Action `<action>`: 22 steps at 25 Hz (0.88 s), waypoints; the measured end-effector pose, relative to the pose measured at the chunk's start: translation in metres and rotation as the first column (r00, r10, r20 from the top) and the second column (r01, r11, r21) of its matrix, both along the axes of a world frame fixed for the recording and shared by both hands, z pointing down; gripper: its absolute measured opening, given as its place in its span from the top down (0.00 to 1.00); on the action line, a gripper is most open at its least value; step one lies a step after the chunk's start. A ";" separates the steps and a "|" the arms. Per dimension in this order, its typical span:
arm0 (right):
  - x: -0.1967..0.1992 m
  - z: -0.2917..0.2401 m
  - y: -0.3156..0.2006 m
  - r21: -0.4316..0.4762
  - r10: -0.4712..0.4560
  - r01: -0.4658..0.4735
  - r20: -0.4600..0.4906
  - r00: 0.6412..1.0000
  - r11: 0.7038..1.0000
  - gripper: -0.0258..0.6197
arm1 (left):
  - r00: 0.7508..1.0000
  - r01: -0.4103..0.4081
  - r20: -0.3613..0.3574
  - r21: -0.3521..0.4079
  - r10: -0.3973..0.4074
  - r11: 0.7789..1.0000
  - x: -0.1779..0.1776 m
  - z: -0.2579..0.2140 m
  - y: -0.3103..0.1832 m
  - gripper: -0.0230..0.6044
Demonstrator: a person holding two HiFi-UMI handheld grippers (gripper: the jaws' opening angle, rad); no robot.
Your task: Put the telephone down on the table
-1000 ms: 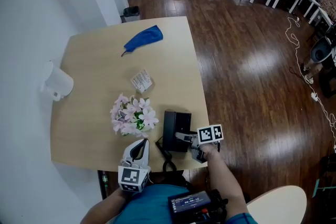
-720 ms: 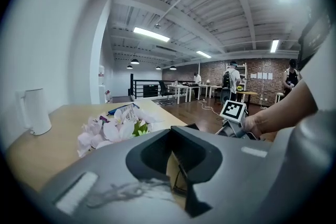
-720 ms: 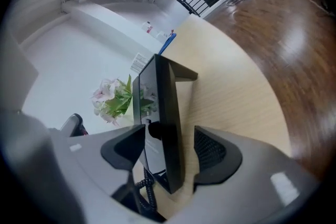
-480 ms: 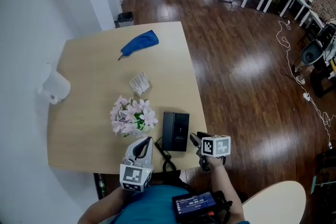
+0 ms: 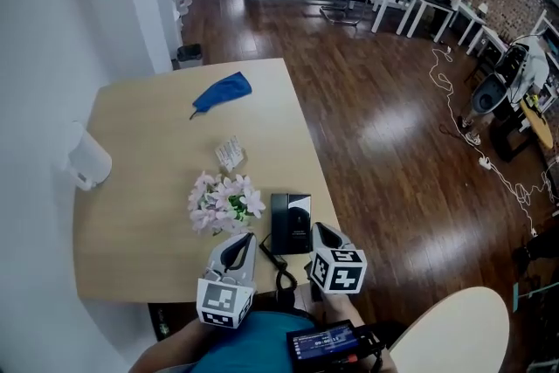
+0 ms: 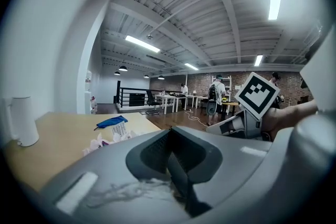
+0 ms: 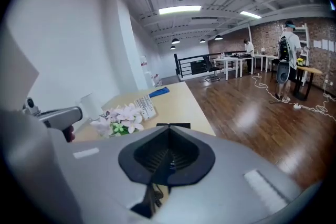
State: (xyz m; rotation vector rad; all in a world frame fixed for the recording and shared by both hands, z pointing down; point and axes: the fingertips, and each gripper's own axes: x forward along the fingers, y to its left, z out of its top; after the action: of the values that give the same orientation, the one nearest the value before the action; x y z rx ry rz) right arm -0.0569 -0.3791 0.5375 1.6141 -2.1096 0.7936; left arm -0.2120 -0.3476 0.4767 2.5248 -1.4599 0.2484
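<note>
Seeing black rectangular telephone (image 5: 291,223) flat on light wooden table (image 5: 148,188), looks done; left gripper (image 5: 236,245), right gripper (image 5: 323,231) pressed together, empty.

Nothing could be read: print on the packet (image 5: 229,152) beside the flowers (image 5: 224,203) and on the screen (image 5: 319,342) below them was too small.

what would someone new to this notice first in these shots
The black telephone lies near the front edge of the pale table, right beside a bunch of pink and white flowers. Close in front of it, the left gripper and the right gripper both hover with jaws together, holding nothing. Farther back, a blue cloth stands out on the tabletop.
</note>
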 end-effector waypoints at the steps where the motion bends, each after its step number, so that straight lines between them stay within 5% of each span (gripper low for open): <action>1: -0.007 -0.004 0.006 0.010 0.003 -0.003 -0.008 1.000 1.000 0.97 | 1.000 -0.001 -0.006 -0.001 0.001 1.000 -0.006 -0.001 0.003 0.94; 14: -0.070 -0.018 0.104 0.042 0.052 -0.046 -0.156 0.986 0.998 0.97 | 0.992 -0.087 -0.090 -0.036 0.083 0.996 -0.060 0.018 0.074 0.94; 22: -0.076 -0.016 0.146 0.054 0.041 -0.033 -0.159 0.986 0.998 0.97 | 0.982 -0.151 -0.117 -0.023 0.148 0.988 -0.041 0.011 0.101 0.94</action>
State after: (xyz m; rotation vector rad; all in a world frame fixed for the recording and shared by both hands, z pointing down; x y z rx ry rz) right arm -0.1331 -0.2334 0.5214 1.6877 -2.0071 0.6038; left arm -0.2534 -0.2462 0.4880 2.5798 -1.2168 0.1457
